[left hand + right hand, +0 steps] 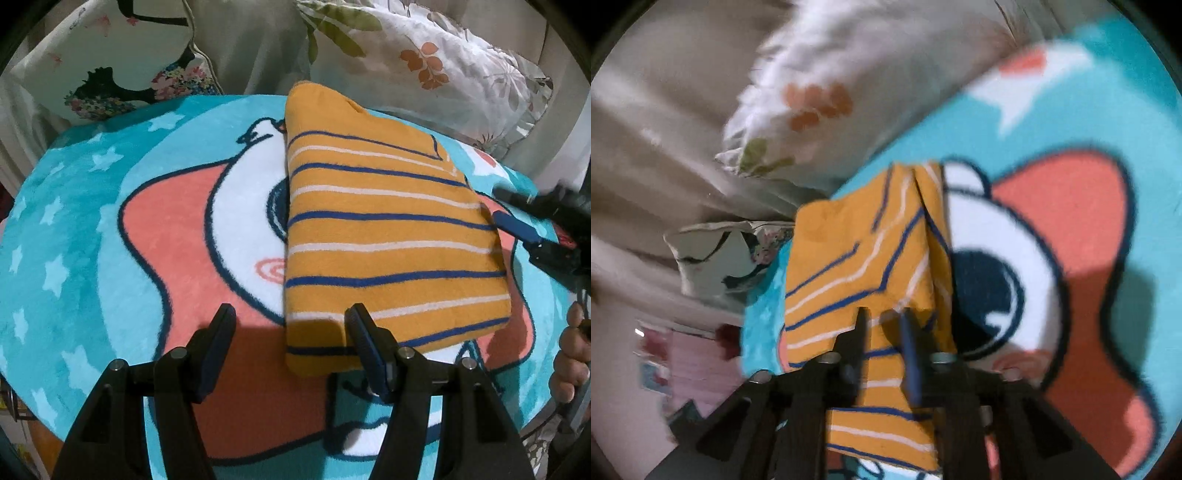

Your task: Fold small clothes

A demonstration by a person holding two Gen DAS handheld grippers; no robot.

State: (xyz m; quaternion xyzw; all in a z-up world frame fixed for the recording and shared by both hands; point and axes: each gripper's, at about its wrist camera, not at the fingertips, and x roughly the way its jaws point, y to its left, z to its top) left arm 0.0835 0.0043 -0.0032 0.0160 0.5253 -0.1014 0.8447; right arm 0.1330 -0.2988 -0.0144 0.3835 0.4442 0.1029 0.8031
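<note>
Orange fleece with blue and white stripes, the small garment (388, 236) lies folded into a compact shape on a round teal rug (74, 229) with a cartoon face in white and coral. In the left wrist view it sits at the middle right of the rug, and its far end points toward the pillows.

The left gripper (291, 325) is spread wide and holds nothing; its right finger stands over the near left corner of the garment, and its left finger is over the bare rug.

The right gripper (517, 221) comes in from the right, beside the garment's right edge. In its own blurred view its fingers (908, 354) stand narrow over the cloth, but I cannot tell if they pinch it.

A leaf-print pillow (443, 62) and a second pillow with flowers (110, 62) rest at the far side.
</note>
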